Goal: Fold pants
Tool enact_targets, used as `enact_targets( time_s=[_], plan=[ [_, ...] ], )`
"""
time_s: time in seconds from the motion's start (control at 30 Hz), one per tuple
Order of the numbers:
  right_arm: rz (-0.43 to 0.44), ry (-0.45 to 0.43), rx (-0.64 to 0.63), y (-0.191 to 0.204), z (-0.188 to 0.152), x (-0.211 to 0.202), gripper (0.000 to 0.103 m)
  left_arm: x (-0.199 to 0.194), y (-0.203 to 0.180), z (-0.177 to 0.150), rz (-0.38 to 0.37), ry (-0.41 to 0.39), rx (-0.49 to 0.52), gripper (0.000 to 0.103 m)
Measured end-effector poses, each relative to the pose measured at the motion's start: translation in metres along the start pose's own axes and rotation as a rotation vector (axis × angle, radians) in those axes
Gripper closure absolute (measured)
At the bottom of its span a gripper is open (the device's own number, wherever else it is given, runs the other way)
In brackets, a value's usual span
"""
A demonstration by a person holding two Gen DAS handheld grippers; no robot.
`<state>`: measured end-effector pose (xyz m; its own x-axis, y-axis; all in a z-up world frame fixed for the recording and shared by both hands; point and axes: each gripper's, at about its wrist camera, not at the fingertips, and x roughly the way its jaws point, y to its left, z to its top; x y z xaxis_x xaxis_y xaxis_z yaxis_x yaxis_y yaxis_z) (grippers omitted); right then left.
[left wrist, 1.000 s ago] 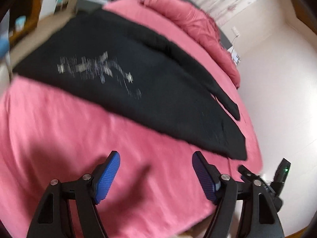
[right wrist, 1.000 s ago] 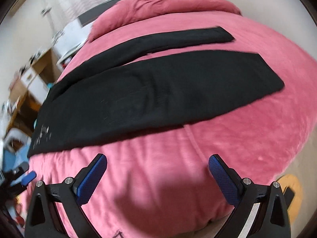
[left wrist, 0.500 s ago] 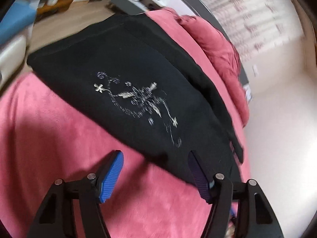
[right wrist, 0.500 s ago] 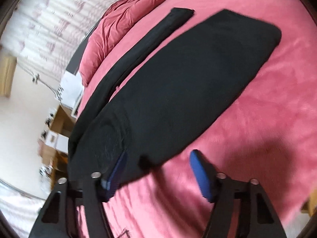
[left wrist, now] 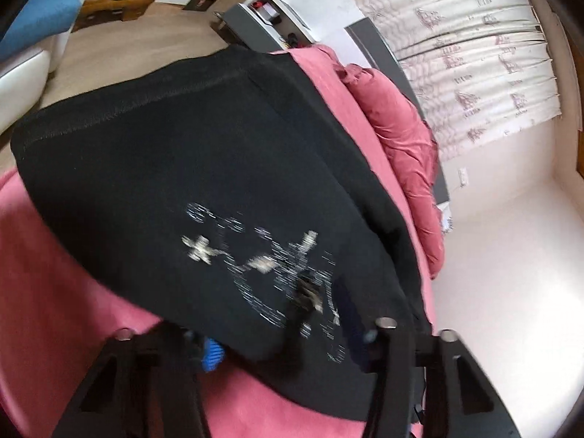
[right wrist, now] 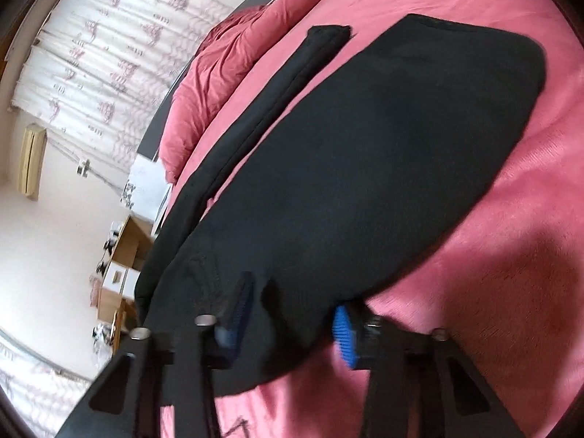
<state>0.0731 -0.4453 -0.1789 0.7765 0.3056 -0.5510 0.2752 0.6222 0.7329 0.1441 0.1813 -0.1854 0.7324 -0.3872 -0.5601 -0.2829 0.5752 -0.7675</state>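
Black pants [left wrist: 189, 168] with a silver embroidered pattern [left wrist: 270, 266] lie flat on a pink bed [left wrist: 54, 292]. The waistband end is toward the left wrist view's upper left. My left gripper [left wrist: 281, 339] is open, its fingers astride the near edge of the pants by the pattern. In the right wrist view the wide near leg [right wrist: 383, 153] and narrow far leg [right wrist: 292, 80] stretch away. My right gripper [right wrist: 292, 321] is open, with the leg's near edge lying between its fingers.
A bunched pink duvet [left wrist: 405, 153] lies along the far side of the bed, also in the right wrist view [right wrist: 233, 54]. Curtains [left wrist: 474, 47], a grey bedside unit [left wrist: 255, 25], wooden furniture with boxes [right wrist: 124, 255], and a blue-and-white seat [left wrist: 33, 36] surround it.
Both grippers have moved forward and down from above the bare pink cover onto the near edge of the pants. The pants have not shifted.
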Motion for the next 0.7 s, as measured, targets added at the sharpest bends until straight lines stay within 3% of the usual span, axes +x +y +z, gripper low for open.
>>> enact_targets(
  time_s=[0.07,0.23,0.5,0.7],
  plan=[
    [0.008,-0.015,0.021,-0.007,0.004,0.001,0.081,0.002,0.007,-0.002,0.029,-0.030,0.028,0.076],
    [0.061,-0.035,0.038,-0.014,0.002,-0.004,0.087,0.000,0.007,-0.007,0.017,-0.080,0.083,0.082],
    [0.074,-0.086,0.032,-0.007,0.004,-0.013,0.089,-0.019,0.012,-0.005,-0.022,-0.057,-0.040,0.095],
    [0.049,-0.127,-0.014,0.005,0.005,-0.022,0.091,-0.040,0.011,-0.013,-0.029,-0.076,-0.018,0.096]
  ],
)
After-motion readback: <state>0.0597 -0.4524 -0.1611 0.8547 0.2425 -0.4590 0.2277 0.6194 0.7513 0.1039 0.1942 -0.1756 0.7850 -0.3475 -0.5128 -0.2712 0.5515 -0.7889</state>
